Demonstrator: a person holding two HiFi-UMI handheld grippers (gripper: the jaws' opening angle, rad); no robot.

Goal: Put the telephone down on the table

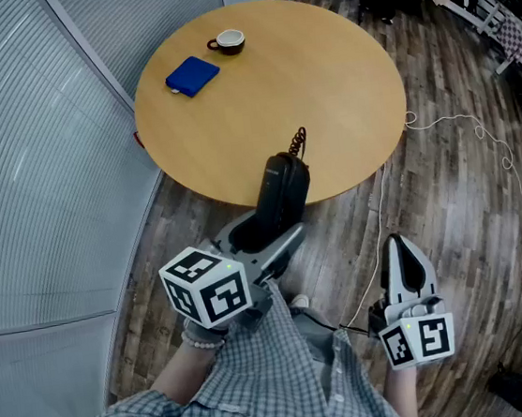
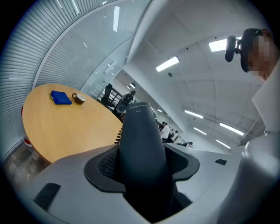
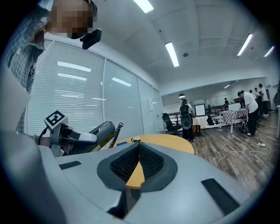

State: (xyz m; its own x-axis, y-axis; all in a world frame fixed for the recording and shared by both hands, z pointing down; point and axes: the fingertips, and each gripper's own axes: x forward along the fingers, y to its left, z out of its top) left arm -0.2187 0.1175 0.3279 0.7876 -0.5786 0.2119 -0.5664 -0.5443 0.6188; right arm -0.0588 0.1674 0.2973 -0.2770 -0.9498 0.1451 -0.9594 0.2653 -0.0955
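The black telephone handset (image 1: 282, 191) stands nearly upright between the jaws of my left gripper (image 1: 262, 235), which is shut on its lower part. It hangs over the near edge of the round wooden table (image 1: 311, 74), and its coiled cord (image 1: 297, 141) trails from the top end. In the left gripper view the handset (image 2: 140, 148) fills the gap between the pads, with the table (image 2: 61, 127) beyond it. My right gripper (image 1: 403, 247) is low on the right, over the floor, shut and empty. From the right gripper view the handset (image 3: 103, 129) shows at the left.
A blue flat thing (image 1: 192, 75) and a cup (image 1: 229, 41) lie at the table's far left. Glass walls with blinds (image 1: 38, 164) curve round on the left. A white cable (image 1: 463, 121) runs over the wooden floor at the right. People (image 3: 249, 105) and chairs stand far back.
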